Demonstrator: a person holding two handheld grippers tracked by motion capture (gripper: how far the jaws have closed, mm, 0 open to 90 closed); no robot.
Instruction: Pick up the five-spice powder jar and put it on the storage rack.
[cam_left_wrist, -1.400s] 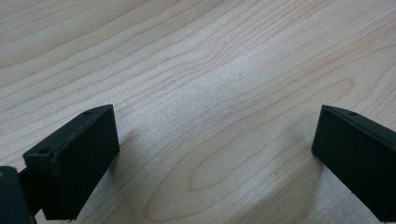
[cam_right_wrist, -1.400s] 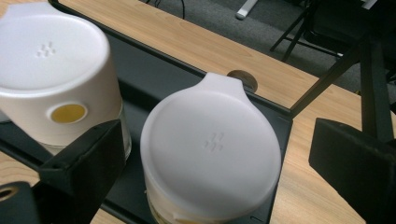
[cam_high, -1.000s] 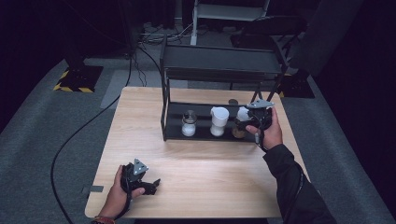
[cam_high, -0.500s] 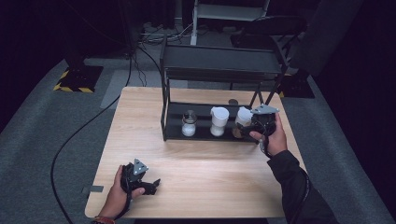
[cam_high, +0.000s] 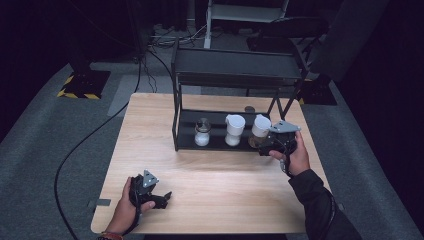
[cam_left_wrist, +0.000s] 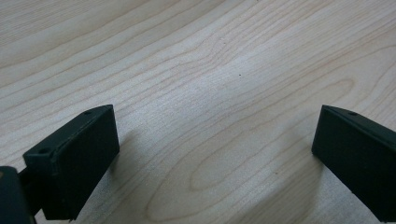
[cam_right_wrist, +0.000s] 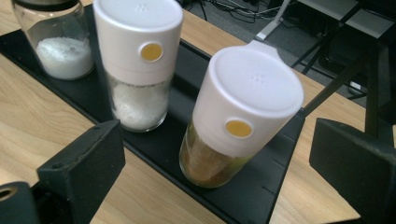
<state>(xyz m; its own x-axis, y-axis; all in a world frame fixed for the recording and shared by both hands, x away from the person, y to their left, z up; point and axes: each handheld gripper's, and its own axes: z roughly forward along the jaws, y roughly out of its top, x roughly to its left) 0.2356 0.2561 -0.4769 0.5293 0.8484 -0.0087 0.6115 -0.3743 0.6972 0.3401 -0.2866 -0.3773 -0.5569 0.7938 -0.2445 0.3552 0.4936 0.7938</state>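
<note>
- On the lower black shelf of the two-tier metal rack (cam_high: 189, 142), at its right end, one clear glass jar with a white dispenser cap and brownish-green contents (cam_right_wrist: 236, 128) is seen, tilted slightly in the right gripper view.
- Between the two spread jaws of the right gripper (cam_right_wrist: 215, 172) this jar is framed, but it is not touched by either pad; nothing is pinched.
- Just beside it, a second white-capped glass jar filled with white grains (cam_right_wrist: 138, 60) is placed, and farther along one dark-lidded glass jar of white powder (cam_right_wrist: 58, 39); three jars are counted in all, in one row.
- Two round yellow buttons are counted, one on each white cap.
- From the high view, the right gripper (cam_high: 267, 145) is held at the rack's right front corner.
- Near the front left of the light wooden table (cam_high: 235, 195), the left gripper (cam_high: 162, 199) is rested low, its two jaws wide apart over bare wood, with nothing between them.
</note>
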